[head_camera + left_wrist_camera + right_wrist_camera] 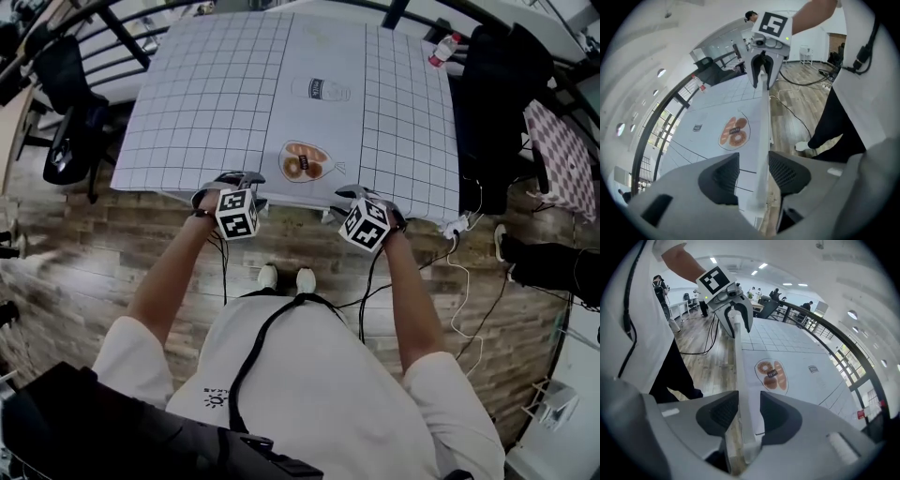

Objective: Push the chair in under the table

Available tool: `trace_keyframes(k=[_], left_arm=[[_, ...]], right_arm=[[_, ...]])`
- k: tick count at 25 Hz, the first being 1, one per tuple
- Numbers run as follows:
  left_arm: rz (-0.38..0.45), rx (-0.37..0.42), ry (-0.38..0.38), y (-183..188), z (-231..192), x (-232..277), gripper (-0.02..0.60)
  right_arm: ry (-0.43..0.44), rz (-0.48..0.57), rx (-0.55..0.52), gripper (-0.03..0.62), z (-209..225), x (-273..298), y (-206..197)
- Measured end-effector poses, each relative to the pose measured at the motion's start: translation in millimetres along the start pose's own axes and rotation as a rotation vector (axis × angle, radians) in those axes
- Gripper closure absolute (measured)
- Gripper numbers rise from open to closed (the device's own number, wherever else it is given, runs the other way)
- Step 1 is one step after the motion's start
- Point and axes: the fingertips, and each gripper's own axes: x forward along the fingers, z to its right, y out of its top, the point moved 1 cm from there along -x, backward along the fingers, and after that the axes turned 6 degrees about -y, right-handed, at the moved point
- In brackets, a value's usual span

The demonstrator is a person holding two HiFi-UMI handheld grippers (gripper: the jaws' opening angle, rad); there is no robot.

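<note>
Standing at the near edge of the table [206, 94], the person holds both grippers side by side over its rim. The left gripper [230, 180] has its jaws apart, with the thin table edge running through the gap and the pads clear of it. The right gripper [354, 194] is likewise spread, straddling the same edge with a narrower gap on either side of it.

The table wears a white sheet with grid lines, a printed plate of doughnuts [305, 161] just beyond the grippers and a printed can [321, 90] farther in. A black office chair [70, 112] stands off the table's left side, apart from it and not tucked under. A dark bulk that looks like another chair [502, 84] sits close against the right side, with a bottle [444, 49] beside it. Cables [459, 281] trail over the wooden floor [112, 244] near the person's white shoes [286, 277].
</note>
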Motion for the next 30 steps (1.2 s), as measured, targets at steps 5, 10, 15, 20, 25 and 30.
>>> trace_keyframes(k=[5, 10, 15, 20, 25, 30], left_arm=[[0.177, -0.119, 0.078, 21, -7, -43, 0.413], [0.324, -0.259, 0.115, 36, 5, -72, 0.467], [0.467, -0.395, 0.143, 45, 30, -95, 0.522], [0.546, -0.494, 0.171, 44, 58, -118, 0.574], [0.593, -0.555, 0.182, 41, 78, -129, 0.574], [0.621, -0.634, 0.187, 34, 90, -129, 0.574]], right_arm=[[-0.067, 0.158, 0.139, 0.51, 3, -31, 38], [-0.094, 0.321, 0.335, 0.571, -8, -63, 63], [-0.117, 0.473, 0.51, 0.589, -21, -96, 77], [-0.144, 0.572, 0.611, 0.589, -40, -125, 87], [-0.172, 0.611, 0.703, 0.589, -55, -140, 82], [-0.177, 0.601, 0.733, 0.589, -69, -144, 70]])
